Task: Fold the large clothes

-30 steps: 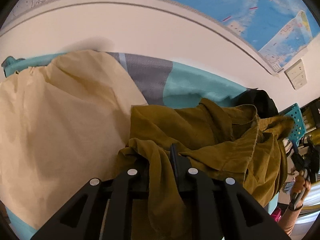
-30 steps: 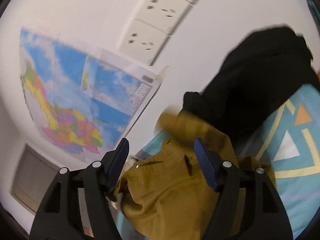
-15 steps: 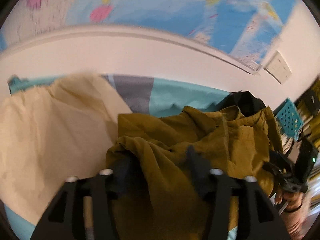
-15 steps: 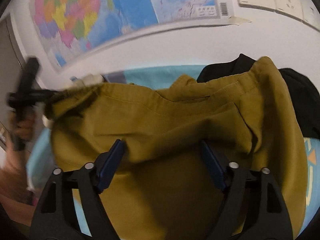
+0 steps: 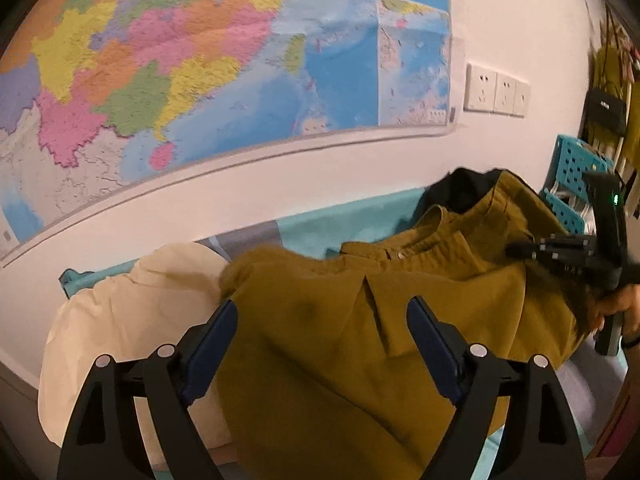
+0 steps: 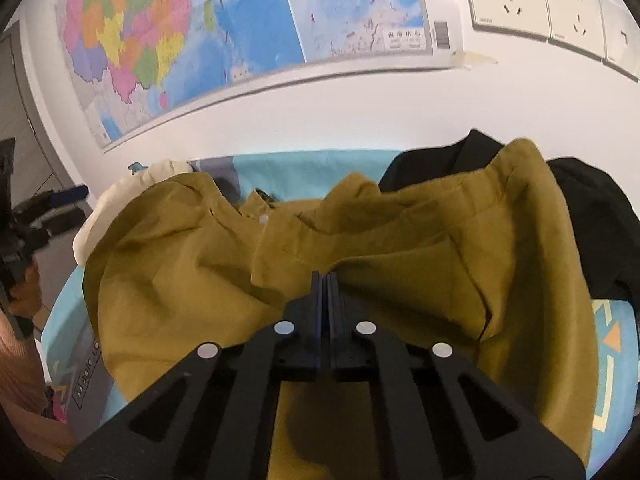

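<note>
A large olive-brown shirt [image 5: 360, 320] lies rumpled on a teal patterned bed sheet [image 5: 352, 216], collar toward the wall. My left gripper [image 5: 322, 320] hovers over the shirt's left part. Its jaws are opening wide, the cloth lies below and between the blue pads [image 5: 212, 340], and nothing is pressed. My right gripper [image 6: 325, 280] is shut on a fold of the olive shirt [image 6: 400, 248], with creases gathering at its tip. In the left wrist view the right gripper [image 5: 516, 249] reaches the shirt's right shoulder, held by a hand [image 5: 612, 304].
A cream garment [image 5: 132, 312] lies left of the shirt and a black garment [image 6: 592, 208] behind it on the right. A wall map [image 5: 200, 60] and sockets [image 5: 496, 92] fill the white wall. A blue perforated basket [image 5: 572, 164] stands at the far right.
The left gripper let go of the olive shirt, opened wide and drew back and up. The right gripper swung round to face the shirt and shut on a fold.
</note>
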The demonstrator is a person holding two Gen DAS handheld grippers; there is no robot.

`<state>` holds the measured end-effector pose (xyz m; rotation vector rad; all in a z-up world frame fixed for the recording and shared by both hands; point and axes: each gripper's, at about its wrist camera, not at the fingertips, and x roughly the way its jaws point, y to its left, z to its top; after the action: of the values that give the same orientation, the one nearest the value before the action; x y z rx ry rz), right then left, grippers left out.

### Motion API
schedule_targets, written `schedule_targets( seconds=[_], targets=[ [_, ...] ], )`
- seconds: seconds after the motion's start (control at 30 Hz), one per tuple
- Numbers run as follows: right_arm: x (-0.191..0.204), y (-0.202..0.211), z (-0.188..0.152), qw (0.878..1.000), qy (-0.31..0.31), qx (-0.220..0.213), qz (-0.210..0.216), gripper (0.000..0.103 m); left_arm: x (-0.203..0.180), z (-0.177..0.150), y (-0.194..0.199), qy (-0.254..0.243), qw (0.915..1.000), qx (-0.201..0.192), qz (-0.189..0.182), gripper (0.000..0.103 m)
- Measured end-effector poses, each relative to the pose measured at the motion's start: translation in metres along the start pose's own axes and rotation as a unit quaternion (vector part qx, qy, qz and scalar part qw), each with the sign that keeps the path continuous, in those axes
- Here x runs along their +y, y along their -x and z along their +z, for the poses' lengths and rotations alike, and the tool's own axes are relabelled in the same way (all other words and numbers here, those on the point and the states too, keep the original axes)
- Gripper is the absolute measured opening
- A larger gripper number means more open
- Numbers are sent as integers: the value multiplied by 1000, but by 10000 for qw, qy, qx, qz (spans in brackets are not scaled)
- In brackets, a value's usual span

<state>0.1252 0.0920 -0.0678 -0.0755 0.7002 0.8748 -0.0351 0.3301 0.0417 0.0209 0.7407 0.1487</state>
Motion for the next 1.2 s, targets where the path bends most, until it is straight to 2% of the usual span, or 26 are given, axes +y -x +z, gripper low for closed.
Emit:
schedule_targets(
  seconds=[0.17,0.23,0.27,0.3,0.33,0.37,0.4,0.43,0.5,0.57,0.63,0.73,0.83,0.93,1.0,1.03,1.07,1.13,1.2],
  targets=[
    [0,-14,0,9998,118,19,-152,3,-6,-8,-22,4,9997,223,-125,83],
    [-9,-37,-6,9989,-8,364,-284,7,-7,-13,-37,12,9992,385,-73,83],
    [-16,-46,-11,9983,-153,535,-184,8,-8,-18,-47,3,9986,518,61,83],
    [-18,-45,-12,9984,-223,510,-120,9,-9,-21,-54,-26,9981,599,130,83],
    [-18,-38,-12,9989,-249,395,-88,15,-7,-27,-60,-21,9975,683,188,82],
    [-17,-26,-12,9994,-239,238,-30,29,-3,-33,-60,48,9975,685,184,82],
    [-16,-15,-13,9997,-232,116,43,39,1,-37,-55,120,9981,604,86,82],
    [-16,0,-16,9997,-200,-47,117,53,7,-44,-43,217,9989,407,-82,82],
    [-21,42,-28,9986,-158,-450,243,55,17,-53,-24,302,9993,148,-149,84],
    [-31,73,-38,9966,-259,-726,275,66,30,-67,0,370,9991,-147,-176,88],
    [-50,109,-61,9941,-435,-990,-78,74,44,-82,16,444,9987,-246,-102,90],
    [-76,131,-91,9912,-862,-951,-314,84,58,-102,23,669,9976,-165,-10,91],
    [-93,126,-123,9907,-1186,-605,-294,85,65,-117,12,957,9953,92,-103,91],
    [-98,108,-142,9915,-1221,-340,-281,86,58,-122,-8,925,9949,264,-309,91],
    [-102,95,-146,9904,-1367,-208,-24,69,47,-120,-21,813,9946,367,-524,91],
    [-102,95,-145,9890,-1442,-304,148,52,43,-119,-25,792,9943,371,-604,88],
    [-102,99,-143,9886,-1420,-436,265,47,37,-117,-27,755,9948,325,-601,78],
    [-96,108,-140,9900,-1293,-473,301,34,29,-114,-26,692,9956,285,-557,41],
    [-94,129,-133,9872,-1281,-708,635,26,32,-111,-17,841,9938,293,-667,28]
  ],
)
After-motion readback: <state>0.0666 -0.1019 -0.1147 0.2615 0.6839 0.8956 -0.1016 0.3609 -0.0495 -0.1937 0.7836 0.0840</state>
